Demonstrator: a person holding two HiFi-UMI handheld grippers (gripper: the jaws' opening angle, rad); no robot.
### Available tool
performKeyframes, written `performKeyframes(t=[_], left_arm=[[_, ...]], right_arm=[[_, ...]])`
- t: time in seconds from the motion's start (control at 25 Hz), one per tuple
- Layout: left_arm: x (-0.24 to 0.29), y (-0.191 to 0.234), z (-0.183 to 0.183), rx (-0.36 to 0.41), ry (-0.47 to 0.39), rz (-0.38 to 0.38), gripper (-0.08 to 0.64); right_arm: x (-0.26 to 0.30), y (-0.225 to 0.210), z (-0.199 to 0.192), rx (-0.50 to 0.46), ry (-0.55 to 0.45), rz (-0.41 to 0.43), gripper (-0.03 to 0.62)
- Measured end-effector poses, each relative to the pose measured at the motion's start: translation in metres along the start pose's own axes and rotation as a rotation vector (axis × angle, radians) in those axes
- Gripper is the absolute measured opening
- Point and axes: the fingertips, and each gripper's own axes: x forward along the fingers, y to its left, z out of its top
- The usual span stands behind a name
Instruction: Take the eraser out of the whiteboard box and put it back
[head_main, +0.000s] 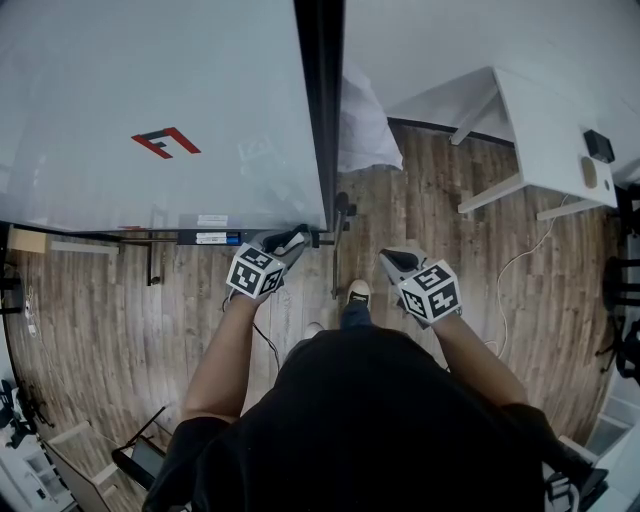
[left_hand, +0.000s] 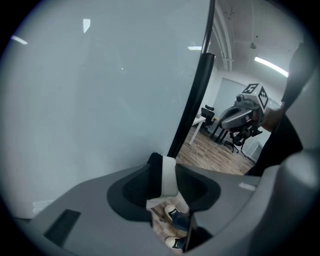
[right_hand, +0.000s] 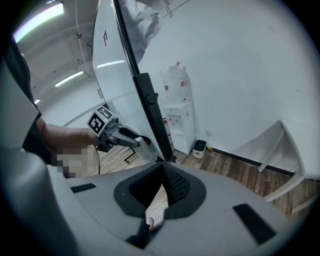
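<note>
By whiteboard (head_main: 150, 100) bottom right corner: left tongs (head_main: 291, 241) pinching eraser (left_hand: 169, 176), white body, black felt side.
Eraser place: held in the tongs, near whiteboard box (head_main: 195, 238); contact unclear.
Right tongs (head_main: 396, 262): pressed together, empty, above wooden floor (head_main: 100, 320).

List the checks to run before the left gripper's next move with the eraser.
1. Eraser clamped between the left gripper's jaws: ok.
2. Left gripper near the end of the whiteboard box: ok.
3. Free room in the box for the eraser: cannot tell.
4. Eraser lined up with the box: cannot tell.
5. Right gripper shut, empty and apart from the left: ok.
</note>
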Motion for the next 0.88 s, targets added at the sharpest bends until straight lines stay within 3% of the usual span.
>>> performKeyframes(t=[0.88], left_arm=[[0.014, 0.0, -0.009, -0.002, 0.026, -0.02, 0.163]], right_arm=[[-0.001, -0.005, -0.004, 0.02, 0.003, -0.015, -0.006]])
